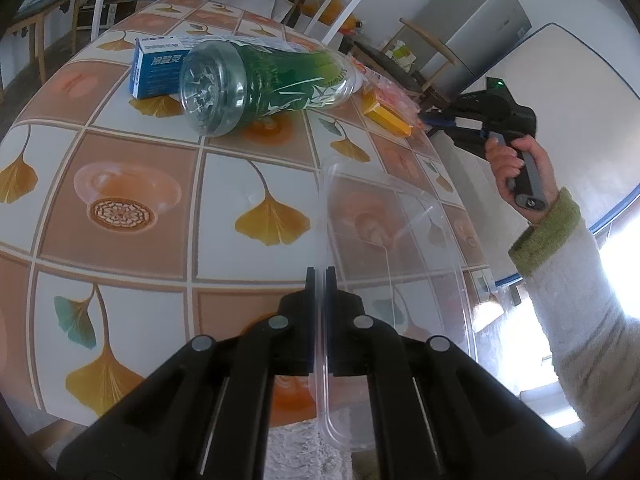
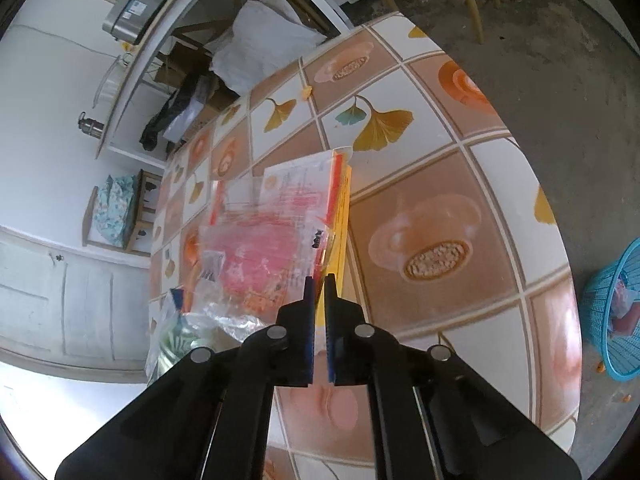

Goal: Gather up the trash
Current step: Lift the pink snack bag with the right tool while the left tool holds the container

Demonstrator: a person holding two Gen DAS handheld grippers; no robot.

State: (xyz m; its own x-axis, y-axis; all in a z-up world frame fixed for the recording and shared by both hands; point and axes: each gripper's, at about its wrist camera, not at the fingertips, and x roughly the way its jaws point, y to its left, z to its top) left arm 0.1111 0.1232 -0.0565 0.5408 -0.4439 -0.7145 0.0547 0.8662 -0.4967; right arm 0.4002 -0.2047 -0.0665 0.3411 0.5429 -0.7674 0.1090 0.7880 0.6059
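Two grips show, one per view. From the left wrist, the left gripper (image 1: 320, 280) is clamped on the rim of a clear plastic tray (image 1: 400, 248), which runs ahead and to its right over the table (image 1: 224, 184). Farther ahead and left lies a green bottle (image 1: 264, 80), base toward the claw, against a blue box (image 1: 154, 70); neither blocks it.

From the right wrist, the right gripper (image 2: 319, 280) is pinched on the near edge of a printed wrapper (image 2: 276, 236), long axis straight ahead. A blue basket (image 2: 612, 312) sits on the floor far right, past the table edge, probably the drop point.
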